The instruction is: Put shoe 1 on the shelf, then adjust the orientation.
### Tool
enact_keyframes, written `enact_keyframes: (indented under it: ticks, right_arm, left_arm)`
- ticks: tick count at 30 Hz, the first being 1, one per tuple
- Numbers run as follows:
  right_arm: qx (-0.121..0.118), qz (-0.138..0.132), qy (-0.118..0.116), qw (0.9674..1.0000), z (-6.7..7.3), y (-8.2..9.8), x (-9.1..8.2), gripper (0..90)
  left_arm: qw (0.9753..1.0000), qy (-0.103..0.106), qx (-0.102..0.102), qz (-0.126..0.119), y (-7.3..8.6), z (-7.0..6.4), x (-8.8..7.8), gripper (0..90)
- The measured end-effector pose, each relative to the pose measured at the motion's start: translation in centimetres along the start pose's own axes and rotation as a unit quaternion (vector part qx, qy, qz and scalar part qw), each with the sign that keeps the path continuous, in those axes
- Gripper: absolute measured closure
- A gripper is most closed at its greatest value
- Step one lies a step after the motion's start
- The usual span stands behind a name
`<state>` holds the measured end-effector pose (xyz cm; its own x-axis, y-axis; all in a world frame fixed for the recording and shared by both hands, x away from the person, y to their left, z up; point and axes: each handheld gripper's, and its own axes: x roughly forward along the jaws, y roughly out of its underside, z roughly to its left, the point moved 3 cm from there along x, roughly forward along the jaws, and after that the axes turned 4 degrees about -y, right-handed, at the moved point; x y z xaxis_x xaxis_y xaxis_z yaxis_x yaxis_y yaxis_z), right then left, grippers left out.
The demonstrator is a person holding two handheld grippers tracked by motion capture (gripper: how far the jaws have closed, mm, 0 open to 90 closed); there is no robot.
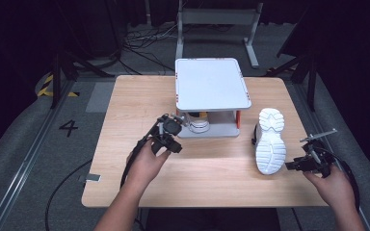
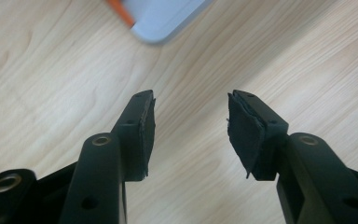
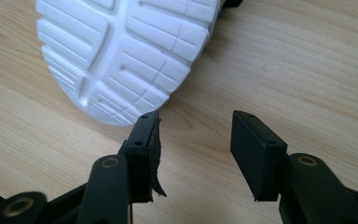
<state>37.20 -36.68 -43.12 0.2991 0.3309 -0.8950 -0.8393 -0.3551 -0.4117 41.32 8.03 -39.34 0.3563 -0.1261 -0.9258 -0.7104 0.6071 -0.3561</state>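
A white shoe [image 1: 270, 140] lies sole-up on the right of the wooden table [image 1: 212, 183]. A second white shoe [image 1: 198, 124] sits on the lower level of a small grey two-tier rack [image 1: 211, 84] at the table's middle back. My left gripper [image 1: 175, 133] hovers just left of the rack's front corner. In the left gripper view it [image 2: 191, 126] is open over bare wood, with the rack's base corner [image 2: 163, 18] ahead. My right gripper [image 1: 293, 165] sits right of the sole-up shoe. It [image 3: 196, 140] is open and empty, its left pad close to the sole [image 3: 121, 51].
The rack's orange post [image 2: 119, 9] stands at its front corner. Bare wood stretches across the table's front and left. Beyond the far edge stand a grey frame [image 1: 217, 19] and cables on the floor. The table's right edge lies near my right hand.
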Motion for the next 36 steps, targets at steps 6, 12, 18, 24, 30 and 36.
enact_keyframes:
  ticks: [6,12,18,24,30,36]
  right_arm:
    - [-0.015,-0.015,-0.002,0.9998,0.7,-0.8,-0.4,54.4]
    - [-0.029,-0.022,-0.004,0.9993,1.2,-1.9,-0.3,55.6]
    - [-0.049,-0.030,0.001,0.9984,2.1,-3.3,0.2,66.3]
    - [-0.071,-0.042,0.020,0.9964,3.0,-4.9,0.6,83.8]
    - [-0.068,-0.070,0.023,0.9950,2.5,-6.1,0.2,88.1]
    - [-0.068,-0.081,0.024,0.9941,2.1,-7.2,1.0,90.0]
  left_arm:
    - [0.9991,0.003,-0.038,0.020,2.4,2.7,0.0,48.3]
    - [0.9961,-0.011,-0.081,0.033,5.0,5.0,-0.2,47.5]
    - [0.9926,-0.011,-0.108,0.054,6.9,6.1,0.3,47.1]
    - [0.9898,-0.012,-0.130,0.057,8.4,6.8,0.3,47.0]
    - [0.9877,-0.015,-0.145,0.058,9.8,7.0,0.0,46.8]
    - [0.9857,-0.018,-0.158,0.057,10.7,7.2,-0.3,46.8]
